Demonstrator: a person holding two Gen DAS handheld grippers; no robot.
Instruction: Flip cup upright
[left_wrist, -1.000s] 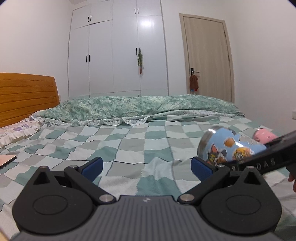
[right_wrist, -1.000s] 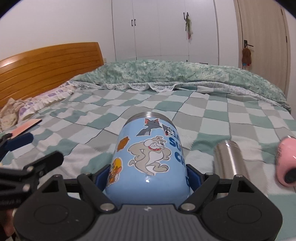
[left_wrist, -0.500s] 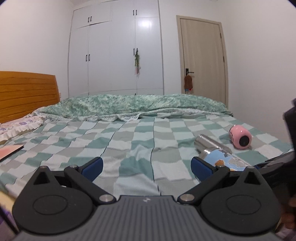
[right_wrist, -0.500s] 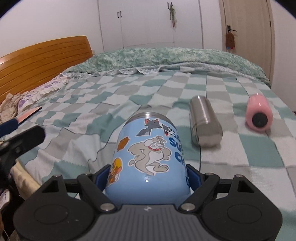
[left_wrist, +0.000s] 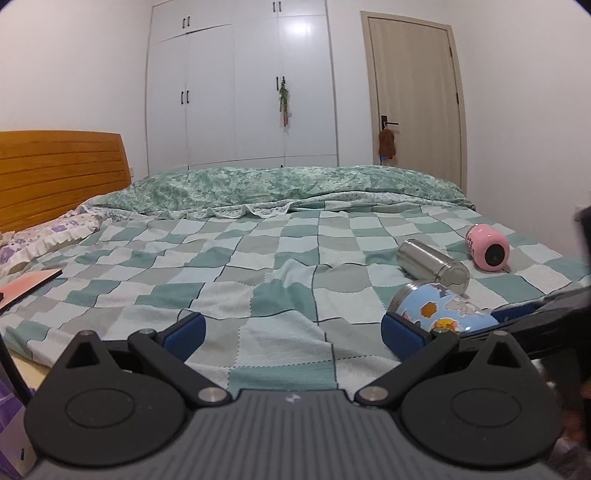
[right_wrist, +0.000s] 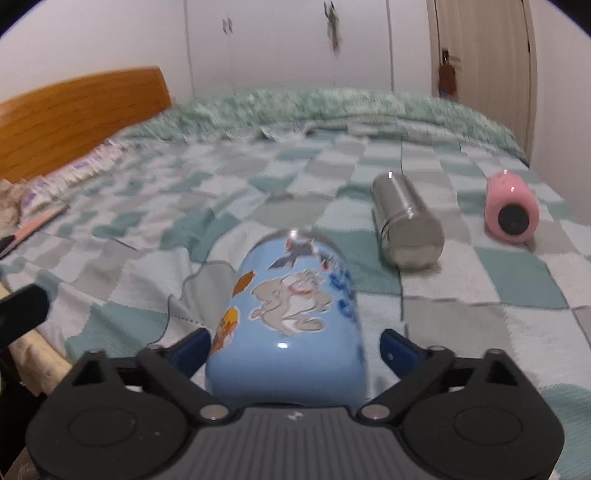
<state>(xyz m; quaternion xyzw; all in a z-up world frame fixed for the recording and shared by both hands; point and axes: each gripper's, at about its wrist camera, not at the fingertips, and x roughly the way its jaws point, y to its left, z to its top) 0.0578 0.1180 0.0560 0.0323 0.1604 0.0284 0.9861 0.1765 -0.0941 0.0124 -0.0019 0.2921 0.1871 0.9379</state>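
Observation:
A light blue cartoon-printed cup (right_wrist: 291, 317) lies on its side between the fingers of my right gripper (right_wrist: 291, 350), its metal rim pointing away from me. The jaws stand a little wider than the cup, with a gap on the right side; the view is blurred. In the left wrist view the same cup (left_wrist: 439, 314) shows at the right, with my right gripper (left_wrist: 532, 317) around it. My left gripper (left_wrist: 291, 328) is open and empty above the near edge of the checked bedspread (left_wrist: 258, 266).
A steel flask (right_wrist: 406, 218) and a pink cup (right_wrist: 511, 206) lie on their sides further back on the right. A pink book (left_wrist: 26, 284) lies at the left edge. Folded green duvet (left_wrist: 295, 184), wooden headboard (left_wrist: 55, 170), wardrobe and door stand behind.
My right gripper pulled back and lowered the blue cup toward the near bed edge; its jaws have loosened from the cup. My left gripper drew back and stayed open.

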